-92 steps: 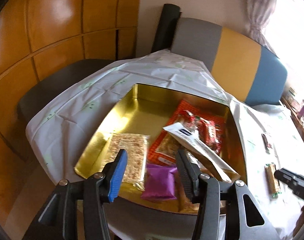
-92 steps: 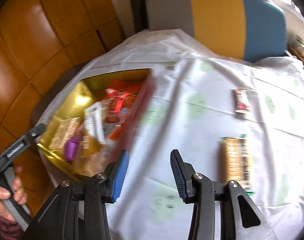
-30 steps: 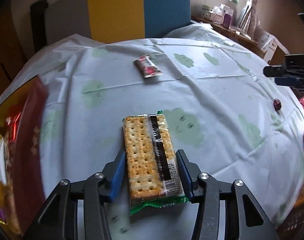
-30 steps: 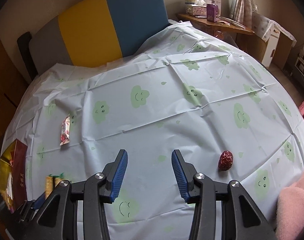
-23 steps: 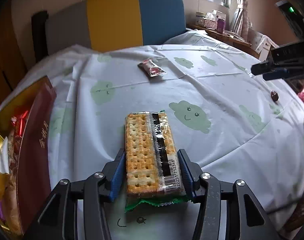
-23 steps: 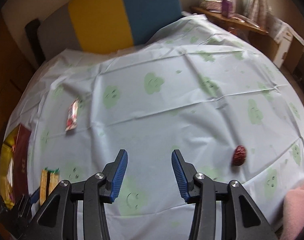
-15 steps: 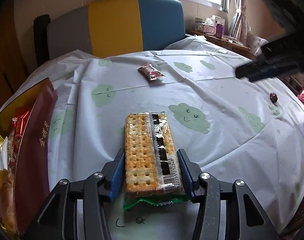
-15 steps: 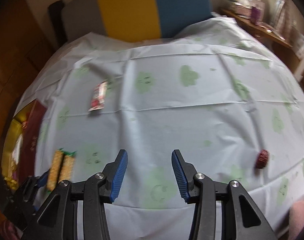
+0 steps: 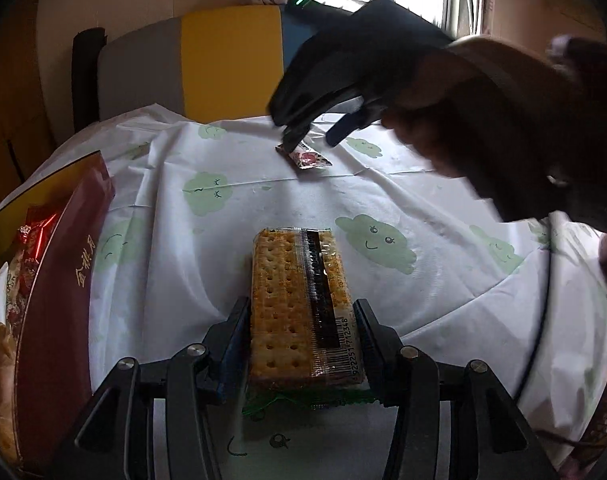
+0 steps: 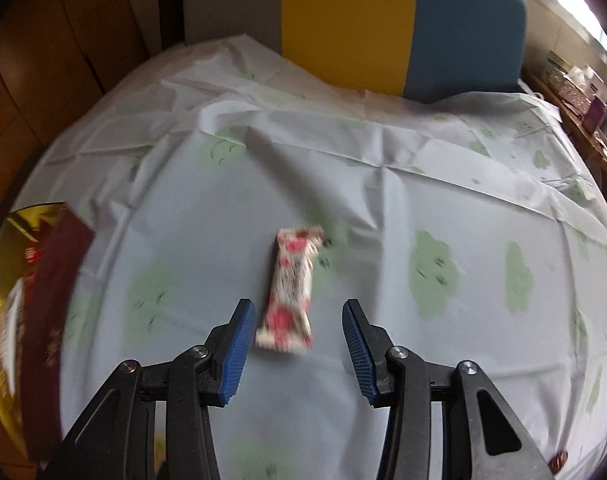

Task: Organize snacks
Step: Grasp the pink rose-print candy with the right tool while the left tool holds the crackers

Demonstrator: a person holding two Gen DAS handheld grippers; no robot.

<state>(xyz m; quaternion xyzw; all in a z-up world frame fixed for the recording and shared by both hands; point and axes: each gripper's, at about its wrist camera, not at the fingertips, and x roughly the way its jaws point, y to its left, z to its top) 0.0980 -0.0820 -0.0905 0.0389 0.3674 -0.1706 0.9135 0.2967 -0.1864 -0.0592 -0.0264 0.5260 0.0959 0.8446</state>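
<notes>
The left tongs (image 9: 301,340) are closed on a long pack of crackers (image 9: 299,304), which is gripped by its two long sides near the green crimped end while the far end reaches out over the desk (image 9: 443,216). The desk is covered with a white cloth printed with green smiling clouds. At the left edge a gold-lined box (image 9: 7,216) with dark red outer walls is seen; red, white and yellowish snack packets are lying inside it, though they are cut off by the frame and cannot be told apart well. The right tongs (image 10: 295,346) are held wide apart just above a small white wrapper with red print (image 10: 289,290), which is lying flat on the cloth between the two blue pads without being touched by either. The same wrapper (image 9: 305,158) is seen from the left camera under the tips of the right tongs (image 9: 313,138), well beyond the crackers. A small dark red item (image 10: 557,460) is lying near the desk's right edge
</notes>
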